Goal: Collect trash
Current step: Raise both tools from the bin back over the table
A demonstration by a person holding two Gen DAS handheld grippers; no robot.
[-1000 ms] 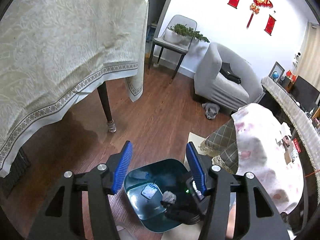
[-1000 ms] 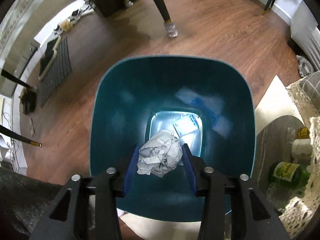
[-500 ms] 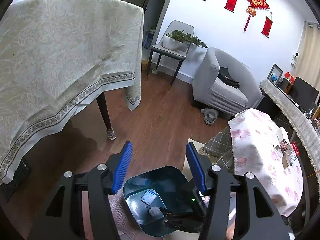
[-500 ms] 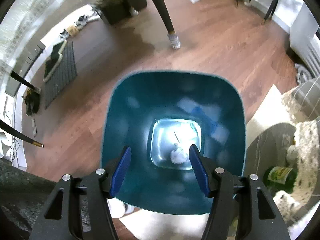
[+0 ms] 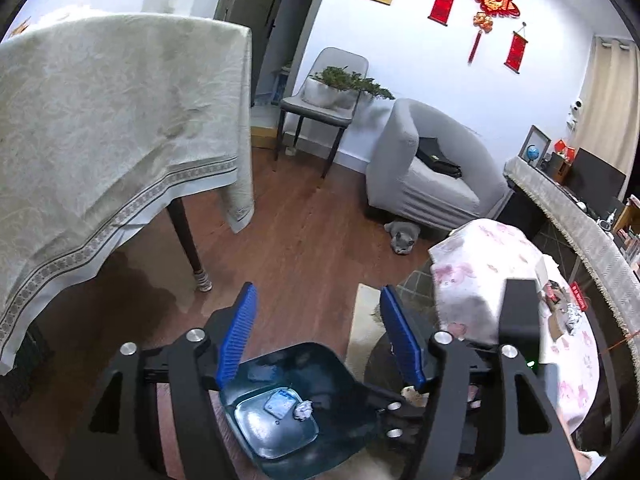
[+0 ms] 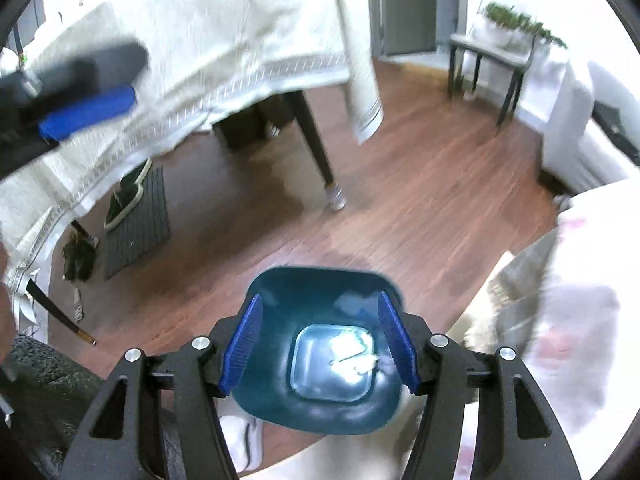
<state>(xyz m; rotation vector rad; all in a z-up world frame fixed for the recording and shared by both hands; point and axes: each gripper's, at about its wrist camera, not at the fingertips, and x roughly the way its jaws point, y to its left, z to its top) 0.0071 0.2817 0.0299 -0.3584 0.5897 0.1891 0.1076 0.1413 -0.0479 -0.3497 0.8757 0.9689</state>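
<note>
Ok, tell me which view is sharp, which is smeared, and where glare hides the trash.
Left wrist view: sharp, crumpled grey paper ball clear in the teal plastic bin. Right wrist view: motion-smeared, worst on the white tablecloth; glare on the bin floor washes out the trash there.

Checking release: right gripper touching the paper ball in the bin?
Apart. Right wrist view: right gripper open and empty, paper ball on the bin floor.

The teal bin (image 6: 320,408) stands open-topped on the wood floor (image 6: 420,216) — nothing over its mouth. Bare floor lies beyond it; the draped surface (image 5: 100,120) and its leg (image 5: 188,240) crowd the left, a floral-covered surface (image 5: 500,272) the right.
</note>
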